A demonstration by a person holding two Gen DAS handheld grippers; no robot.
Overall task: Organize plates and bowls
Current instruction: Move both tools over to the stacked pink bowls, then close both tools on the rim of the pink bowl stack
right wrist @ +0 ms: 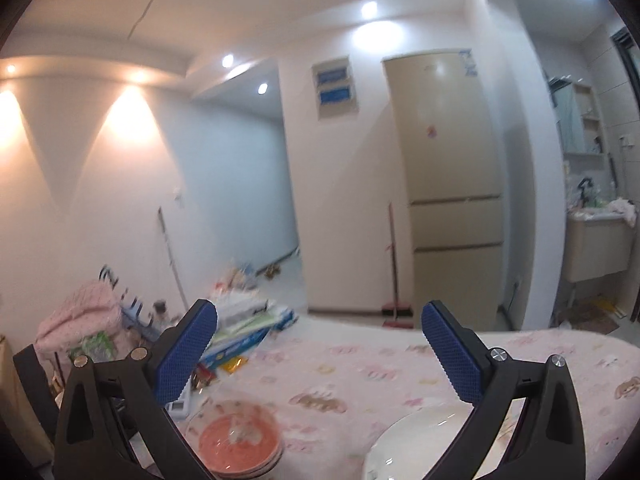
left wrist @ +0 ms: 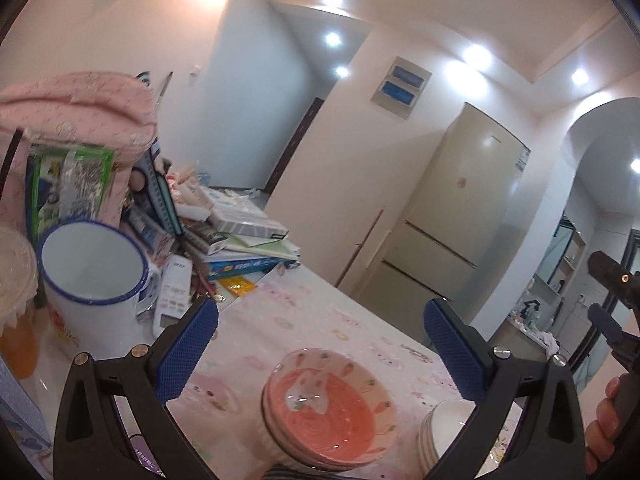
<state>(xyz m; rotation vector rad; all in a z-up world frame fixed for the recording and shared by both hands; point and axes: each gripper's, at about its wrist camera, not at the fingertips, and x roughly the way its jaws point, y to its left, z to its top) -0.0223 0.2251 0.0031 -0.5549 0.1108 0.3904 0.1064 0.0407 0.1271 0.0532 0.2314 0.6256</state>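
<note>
A stack of pink bowls with a rabbit pattern (left wrist: 330, 408) stands on the pink tablecloth (left wrist: 312, 320), low between my left gripper's fingers. My left gripper (left wrist: 320, 340) is open and empty above it. A stack of white bowls (left wrist: 444, 428) stands to the right, partly behind the right finger. In the right wrist view the pink bowls (right wrist: 240, 444) sit at lower left and a white plate (right wrist: 420, 440) at lower right. My right gripper (right wrist: 320, 344) is open and empty above the table. It also shows at the left wrist view's right edge (left wrist: 612, 300).
A white enamel mug with a blue rim (left wrist: 92, 276) stands at the left. Behind it lie a pink bag (left wrist: 76, 120) and a pile of books (left wrist: 240, 240). A beige fridge (right wrist: 448, 184) and a broom (right wrist: 394, 268) stand beyond the table.
</note>
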